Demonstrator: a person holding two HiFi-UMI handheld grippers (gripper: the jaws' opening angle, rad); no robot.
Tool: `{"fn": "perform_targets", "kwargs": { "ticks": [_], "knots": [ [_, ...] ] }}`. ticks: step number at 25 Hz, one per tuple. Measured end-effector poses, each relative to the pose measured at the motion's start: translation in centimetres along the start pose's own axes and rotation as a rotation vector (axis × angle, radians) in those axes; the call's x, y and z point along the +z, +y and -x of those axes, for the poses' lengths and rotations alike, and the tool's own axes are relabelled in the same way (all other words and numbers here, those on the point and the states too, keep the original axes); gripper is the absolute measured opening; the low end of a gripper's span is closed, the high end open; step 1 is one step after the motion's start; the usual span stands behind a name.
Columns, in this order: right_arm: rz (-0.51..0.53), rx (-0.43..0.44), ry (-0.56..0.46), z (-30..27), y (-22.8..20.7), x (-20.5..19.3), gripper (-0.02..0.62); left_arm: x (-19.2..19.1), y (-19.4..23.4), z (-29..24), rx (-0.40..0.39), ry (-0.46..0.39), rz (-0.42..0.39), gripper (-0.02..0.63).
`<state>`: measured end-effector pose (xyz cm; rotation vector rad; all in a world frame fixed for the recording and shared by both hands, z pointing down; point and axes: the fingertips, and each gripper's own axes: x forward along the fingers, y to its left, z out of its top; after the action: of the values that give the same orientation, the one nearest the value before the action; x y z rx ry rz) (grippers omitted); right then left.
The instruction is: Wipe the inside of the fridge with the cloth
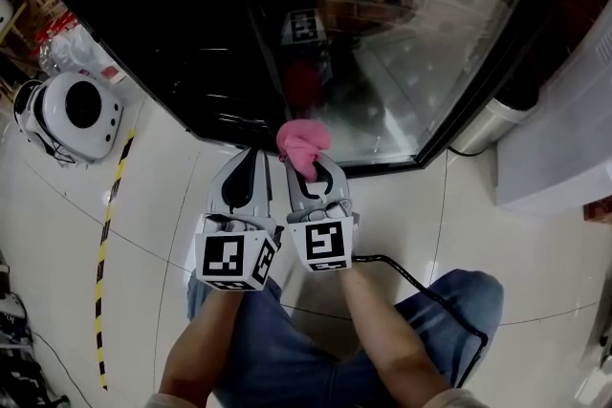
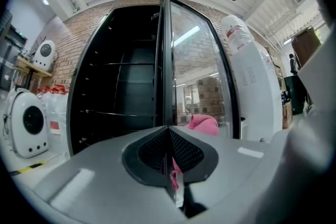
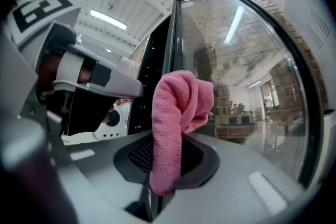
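I have the right gripper (image 1: 308,175) clenched on the crumpled pink terry cloth (image 1: 302,142), with most of it bunched past the jaw tips. I judge that leaves a soft pad for the walls of the tall black display fridge (image 2: 123,81), whose glass door (image 1: 430,24) stands open ahead. The left gripper (image 1: 251,162) sits just beside it, jaws pressed together with only a tiny pink scrap at their seam, probably idle.
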<state>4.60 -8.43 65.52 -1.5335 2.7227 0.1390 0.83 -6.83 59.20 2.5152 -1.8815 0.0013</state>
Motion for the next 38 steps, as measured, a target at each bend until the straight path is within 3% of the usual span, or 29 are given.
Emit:
{"fn": "perform_targets", "kwargs": {
  "ticks": [6, 12, 22, 26, 30, 33, 36, 38],
  "knots": [
    [0.023, -0.047, 0.058, 1.0, -2.9, -2.7, 0.061, -1.5, -2.3, -1.6, -0.066, 0.043, 0.032, 0.015],
    [0.026, -0.199, 0.095, 3.1, -10.5, -4.2, 0.061, -2.5, -6.1, -3.2, -0.145, 0.073, 0.025, 0.015],
    [0.034, -0.359, 0.149, 8.0, -20.3, -6.5, 0.061, -5.0, -11.9, -5.7, -0.222, 0.112, 0.0, 0.015],
    [0.027, -0.437, 0.177, 9.9, -23.4, -7.3, 0.061, -5.4, -13.2, -6.1, -0.252, 0.119, 0.027, 0.015],
    [0.014, -0.437, 0.167, 10.2, -23.2, -6.7, 0.061, -5.2, -12.7, -6.3, -0.235, 0.109, 0.052, 0.015],
    [-0.005, -0.4, 0.096, 9.5, -19.9, -4.1, 0.061, -4.7, -11.4, -6.4, -0.171, 0.076, 0.028, 0.015],
    [0.009, -0.276, 0.047, 7.8, -13.2, -2.2, 0.061, -4.9, -9.2, -6.0, -0.133, 0.089, -0.003, 0.015],
    [0.019, -0.187, 0.071, 6.5, -9.1, -2.9, 0.061, -4.1, -7.9, -5.4, -0.123, 0.083, 0.007, 0.015]
  ]
}}
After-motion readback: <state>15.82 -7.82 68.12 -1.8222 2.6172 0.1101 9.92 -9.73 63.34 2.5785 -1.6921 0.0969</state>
